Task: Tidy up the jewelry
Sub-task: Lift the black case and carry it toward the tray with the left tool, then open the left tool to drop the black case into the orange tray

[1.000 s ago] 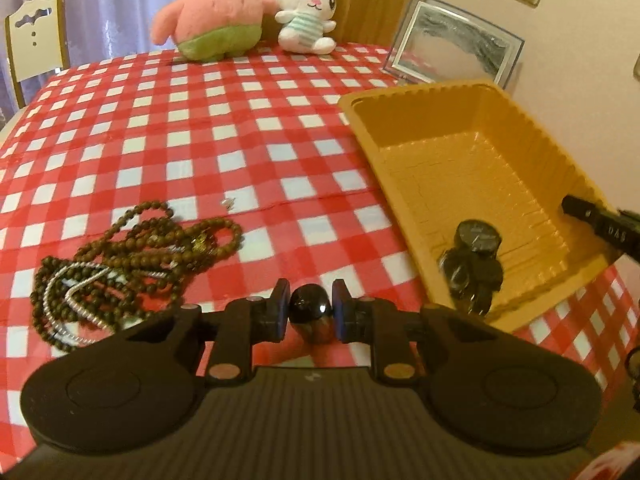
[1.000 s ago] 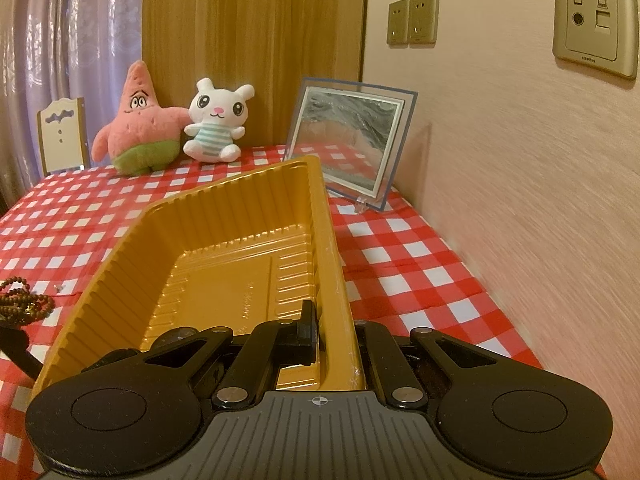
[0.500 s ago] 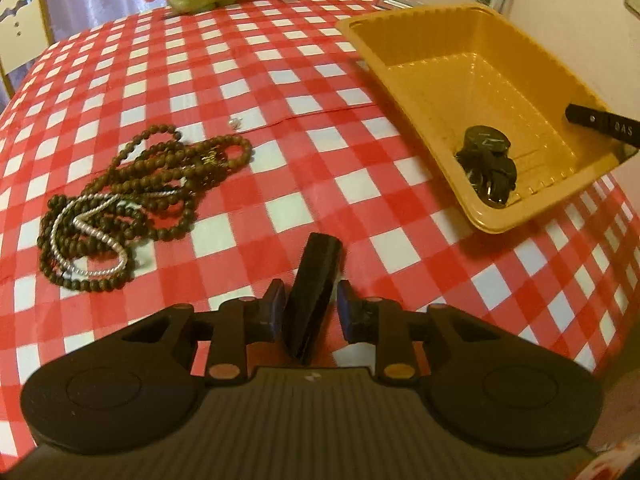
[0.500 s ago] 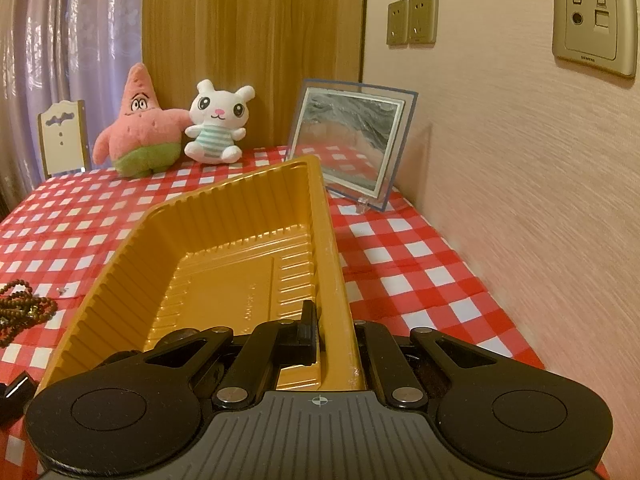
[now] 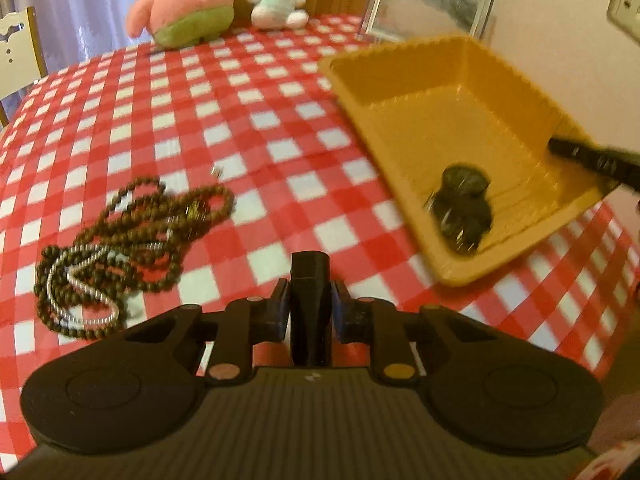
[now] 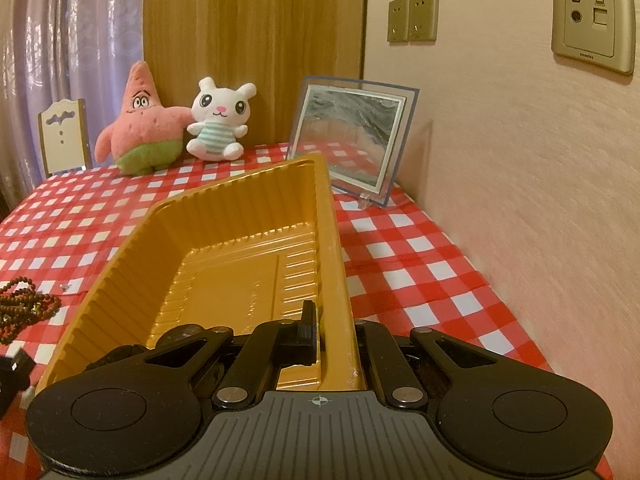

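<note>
In the left wrist view our left gripper (image 5: 310,306) is closing its jaws on a black block-shaped piece (image 5: 310,280) low at centre, the bead necklaces (image 5: 128,236) lie tangled at left on the checked cloth (image 5: 240,120), and dark jewelry (image 5: 464,210) sits in the orange tray (image 5: 400,64) at right; we judge the piece could slip, being gripped only by its end. In the right wrist view our right gripper (image 6: 332,328) is clamped tight on the tray's near wall, so a tug could tip the tray, and the socket plate (image 6: 592,20) at upper right reads "SIEMENS".

Black tongs (image 5: 311,304); ribbed grey body, round black hubs.
</note>
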A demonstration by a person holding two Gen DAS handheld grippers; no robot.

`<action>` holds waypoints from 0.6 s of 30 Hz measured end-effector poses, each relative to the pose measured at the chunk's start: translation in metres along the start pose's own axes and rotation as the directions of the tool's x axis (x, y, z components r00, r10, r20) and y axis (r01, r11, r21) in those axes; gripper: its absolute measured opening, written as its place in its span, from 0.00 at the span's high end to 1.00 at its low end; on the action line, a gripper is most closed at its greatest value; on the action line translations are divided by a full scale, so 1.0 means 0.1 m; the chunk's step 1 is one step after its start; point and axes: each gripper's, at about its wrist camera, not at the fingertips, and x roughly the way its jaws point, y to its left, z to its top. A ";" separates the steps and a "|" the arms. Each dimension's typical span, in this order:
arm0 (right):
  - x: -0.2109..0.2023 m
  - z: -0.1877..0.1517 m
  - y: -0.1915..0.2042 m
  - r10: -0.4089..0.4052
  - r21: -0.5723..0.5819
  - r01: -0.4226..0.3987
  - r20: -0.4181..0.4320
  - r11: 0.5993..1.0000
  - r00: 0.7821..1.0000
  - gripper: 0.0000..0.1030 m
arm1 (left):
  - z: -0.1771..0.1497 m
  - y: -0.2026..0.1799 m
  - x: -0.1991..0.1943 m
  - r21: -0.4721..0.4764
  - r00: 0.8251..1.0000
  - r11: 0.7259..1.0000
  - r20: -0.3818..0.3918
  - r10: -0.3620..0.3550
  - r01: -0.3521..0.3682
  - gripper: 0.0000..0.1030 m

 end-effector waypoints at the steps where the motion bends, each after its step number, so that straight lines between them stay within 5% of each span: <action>1: 0.00 0.00 0.00 0.000 0.000 0.000 0.000 1.000 1.000 0.96 | 0.04 -0.02 -0.05 -0.001 1.000 1.000 0.016 -0.011 0.011 0.81; 9: -0.01 0.01 0.03 0.002 -0.010 -0.002 0.005 1.000 1.000 0.96 | 0.43 -0.33 -0.15 0.009 0.973 0.979 0.102 -0.206 0.206 0.81; 18: 0.00 0.02 0.04 0.004 -0.016 -0.004 0.008 1.000 1.000 0.96 | 0.57 -0.73 0.28 0.020 0.931 0.933 0.066 -0.360 0.360 0.81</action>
